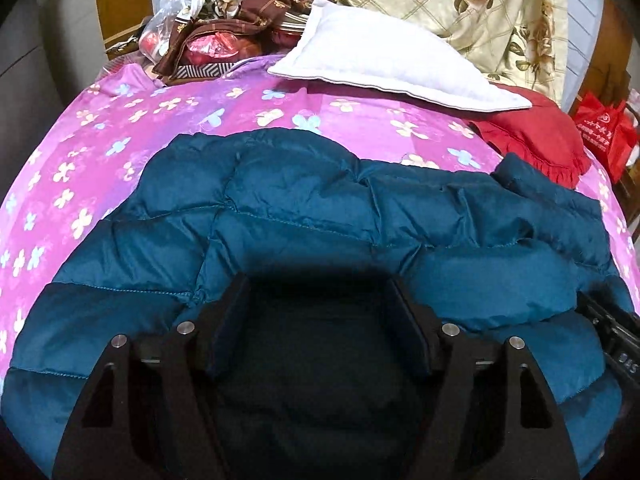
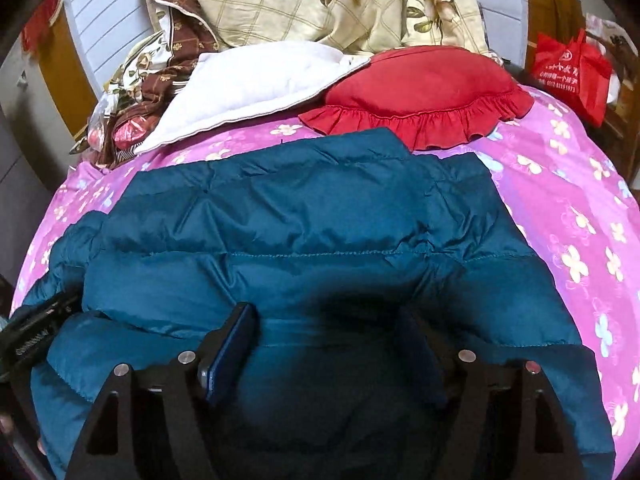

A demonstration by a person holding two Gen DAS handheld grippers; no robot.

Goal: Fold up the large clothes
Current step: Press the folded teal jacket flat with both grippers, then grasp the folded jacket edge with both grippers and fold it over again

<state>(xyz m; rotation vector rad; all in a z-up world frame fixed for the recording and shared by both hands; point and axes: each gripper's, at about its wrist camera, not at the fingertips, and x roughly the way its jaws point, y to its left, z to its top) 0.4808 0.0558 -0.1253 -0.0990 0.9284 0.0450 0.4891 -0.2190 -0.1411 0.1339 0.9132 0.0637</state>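
Observation:
A teal quilted down jacket (image 1: 320, 208) lies spread across the bed, seen also in the right wrist view (image 2: 300, 220). My left gripper (image 1: 320, 300) is low over its near part, jaws wide apart and open, with puffy fabric in shadow between the fingers and no pad pressing on it. My right gripper (image 2: 326, 320) stands the same way over the jacket's right half, open. Each gripper shows at the edge of the other's view: the right one (image 1: 612, 332), the left one (image 2: 36, 332).
A pink flowered bedspread (image 1: 120, 128) lies under the jacket. Behind it are a white pillow (image 1: 380, 60), a red ruffled cushion (image 2: 424, 92) touching the jacket's far edge, a cream rose-print quilt (image 1: 480, 0) and brown cloth with plastic bags (image 1: 224, 36). A red bag (image 2: 572, 72) stands off the bed's right.

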